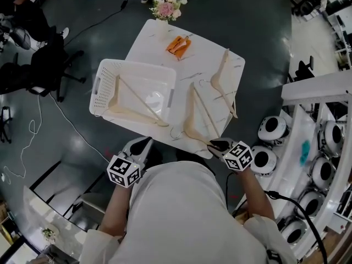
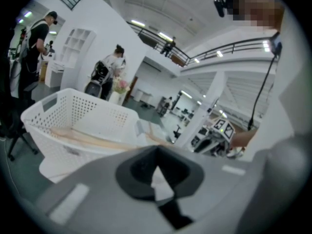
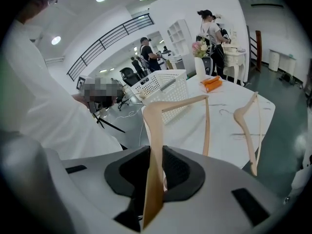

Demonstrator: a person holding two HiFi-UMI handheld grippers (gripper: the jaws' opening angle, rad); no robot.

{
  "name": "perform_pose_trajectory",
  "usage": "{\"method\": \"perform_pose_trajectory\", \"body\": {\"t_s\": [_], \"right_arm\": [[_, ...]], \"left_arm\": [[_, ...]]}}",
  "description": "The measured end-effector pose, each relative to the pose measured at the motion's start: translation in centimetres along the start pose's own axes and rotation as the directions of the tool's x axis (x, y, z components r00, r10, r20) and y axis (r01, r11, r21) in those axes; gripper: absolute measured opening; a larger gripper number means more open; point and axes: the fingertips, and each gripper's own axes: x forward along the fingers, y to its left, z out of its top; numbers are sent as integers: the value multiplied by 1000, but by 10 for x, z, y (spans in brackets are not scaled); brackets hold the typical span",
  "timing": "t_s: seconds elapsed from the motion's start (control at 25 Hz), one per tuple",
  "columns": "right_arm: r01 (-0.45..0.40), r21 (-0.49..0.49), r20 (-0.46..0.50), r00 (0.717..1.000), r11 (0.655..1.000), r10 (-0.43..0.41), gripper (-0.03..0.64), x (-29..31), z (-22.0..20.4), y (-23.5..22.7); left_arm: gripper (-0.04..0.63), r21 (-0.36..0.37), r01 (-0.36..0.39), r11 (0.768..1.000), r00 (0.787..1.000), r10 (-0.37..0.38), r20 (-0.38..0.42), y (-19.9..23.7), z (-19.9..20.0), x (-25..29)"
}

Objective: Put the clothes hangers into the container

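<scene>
You have a square white table [image 1: 206,56] with faint marble veining in front of you. A white perforated basket [image 1: 137,66] sits at its left side and overhangs that edge. At the far corner stands a vase of pink and white flowers [image 1: 165,11], and near it lies a small orange object [image 1: 179,44]. A wooden hanger [image 1: 223,78] lies along the right side. A second hanger [image 1: 199,114] is at your near edge; whether it touches the top is unclear.

Basket [image 1: 104,76] on table [image 1: 203,54], left, hanger [image 1: 137,116] inside it, second hanger [image 1: 204,111] beside it, third hanger [image 1: 220,70] farthest right.
</scene>
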Motion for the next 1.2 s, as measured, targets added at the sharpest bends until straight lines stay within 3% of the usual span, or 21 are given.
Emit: {"method": "perform_pose_trajectory", "body": {"t_s": [0.56, 1.2], "right_arm": [[-39, 18, 190, 981, 999, 35, 74, -33, 84, 4], [-199, -178, 208, 949, 964, 235, 74, 1, 212, 60]], "left_arm": [[3, -3, -22, 1000, 1000, 22, 22, 11, 9, -3], [3, -75, -111, 991, 989, 118, 92, 48, 8, -42]]}}
